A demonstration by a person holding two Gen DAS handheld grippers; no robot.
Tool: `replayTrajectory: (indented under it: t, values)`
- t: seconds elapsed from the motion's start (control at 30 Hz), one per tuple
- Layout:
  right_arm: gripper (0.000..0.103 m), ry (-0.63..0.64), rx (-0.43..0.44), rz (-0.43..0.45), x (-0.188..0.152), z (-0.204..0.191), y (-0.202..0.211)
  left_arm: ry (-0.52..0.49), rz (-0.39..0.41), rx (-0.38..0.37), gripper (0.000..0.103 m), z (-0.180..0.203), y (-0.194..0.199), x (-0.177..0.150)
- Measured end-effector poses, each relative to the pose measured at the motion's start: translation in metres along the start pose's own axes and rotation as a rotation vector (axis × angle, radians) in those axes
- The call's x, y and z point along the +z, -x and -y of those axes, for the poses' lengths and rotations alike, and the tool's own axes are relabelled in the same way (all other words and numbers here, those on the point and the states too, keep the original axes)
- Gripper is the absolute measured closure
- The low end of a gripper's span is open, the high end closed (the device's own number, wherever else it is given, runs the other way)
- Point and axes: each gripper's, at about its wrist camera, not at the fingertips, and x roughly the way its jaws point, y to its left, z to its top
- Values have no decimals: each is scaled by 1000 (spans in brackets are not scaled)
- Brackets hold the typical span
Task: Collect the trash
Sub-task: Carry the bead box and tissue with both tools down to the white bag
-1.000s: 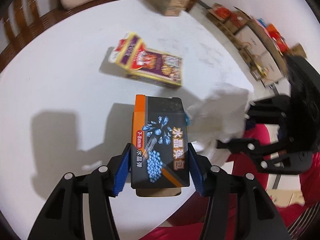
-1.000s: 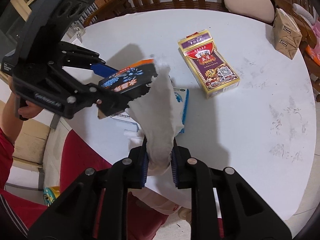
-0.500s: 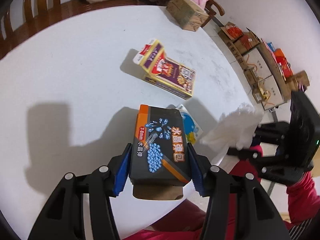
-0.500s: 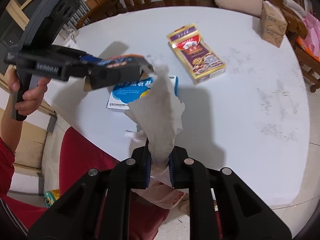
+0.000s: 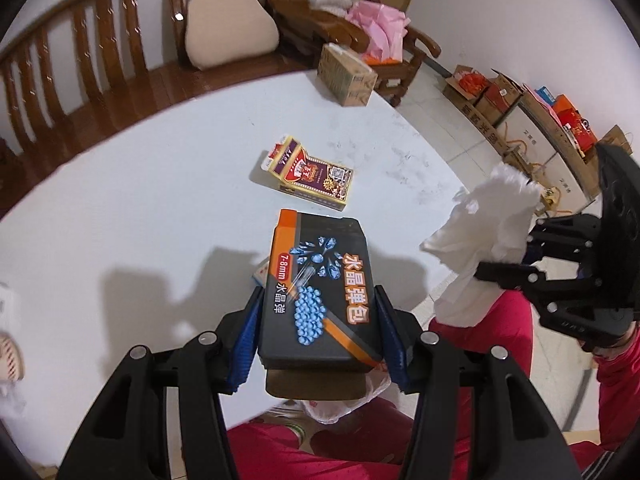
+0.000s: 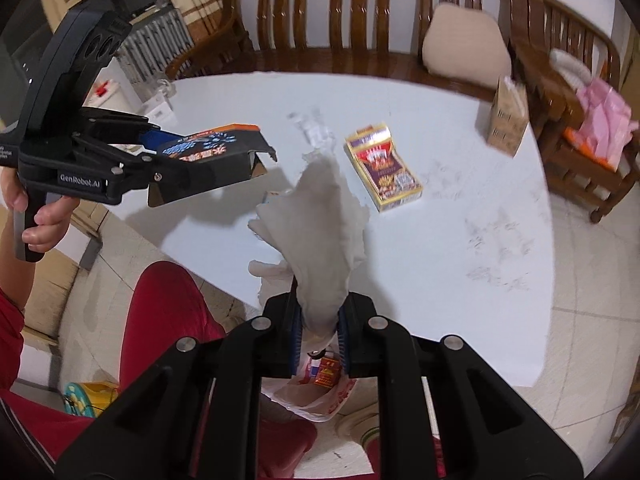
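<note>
both grippers lifted the black box and tissue off the table.

Home living room: wooden bench, cushion, round white table.

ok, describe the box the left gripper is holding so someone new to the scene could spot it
Start at the round white table; above its near edge the left gripper clamps a black box by its long sides. It has an orange stripe, blue bead graphics and orange lettering, with one end flap hanging open. The only other box lying in mid-table, the playing-card box, is purple, red and yellow.
</note>
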Motion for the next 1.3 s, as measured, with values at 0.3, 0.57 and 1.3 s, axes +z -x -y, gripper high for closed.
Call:
replayTrajectory:
  t: [0.3,0.57,1.3]
  values:
    - [88,95,-48,63,-22,-43,55,-28,87,58,51,47,55,-50]
    - [88,146,-52,73,-54,-77,71,-26,82,31,51,75,59,-91]
    - [88,98,-21,-72,-120,-90,7,6,23,71,51,88,-36,-171]
